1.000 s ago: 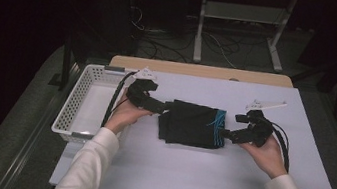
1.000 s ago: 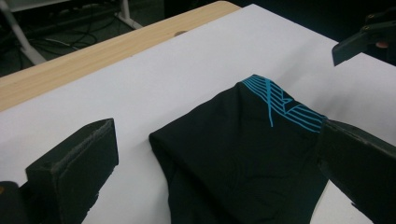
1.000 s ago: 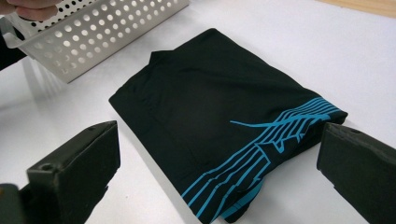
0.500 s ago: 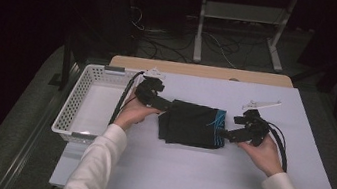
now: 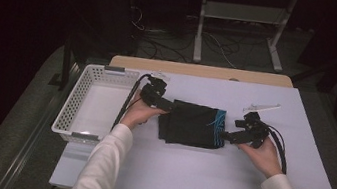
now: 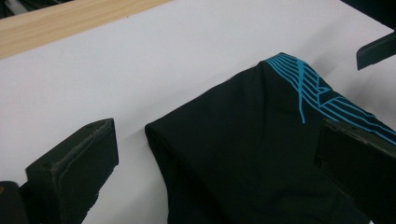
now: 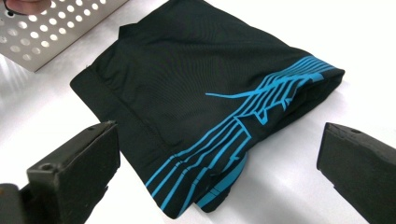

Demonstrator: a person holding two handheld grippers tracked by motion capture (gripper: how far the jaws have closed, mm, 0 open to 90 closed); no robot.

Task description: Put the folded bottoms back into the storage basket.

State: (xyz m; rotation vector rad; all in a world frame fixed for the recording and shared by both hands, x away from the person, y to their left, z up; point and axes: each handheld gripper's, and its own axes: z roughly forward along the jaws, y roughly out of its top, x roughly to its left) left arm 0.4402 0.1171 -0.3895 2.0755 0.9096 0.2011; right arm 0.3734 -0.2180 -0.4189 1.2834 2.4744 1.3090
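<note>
A folded black garment (image 5: pixel 191 124) with blue stripes along one edge lies flat in the middle of the white table (image 5: pixel 204 181). My left gripper (image 5: pixel 167 105) sits at its far left corner, open, jaws spread either side of that corner of the garment (image 6: pixel 243 154). At the right edge my right gripper (image 5: pixel 225 135) is open too, facing the striped side of the garment (image 7: pixel 196 102). Neither holds the cloth.
A white perforated basket (image 5: pixel 92 108) stands at the table's left edge, its wall (image 7: pixel 46 32) visible beyond the garment. A small white object (image 5: pixel 261 108) lies at the back right. A wooden strip (image 5: pixel 200 71) runs along the far edge.
My left gripper has shifted right and slightly nearer, to the garment's far left corner. The right gripper has edged slightly toward the striped edge. The garment has stayed put.
</note>
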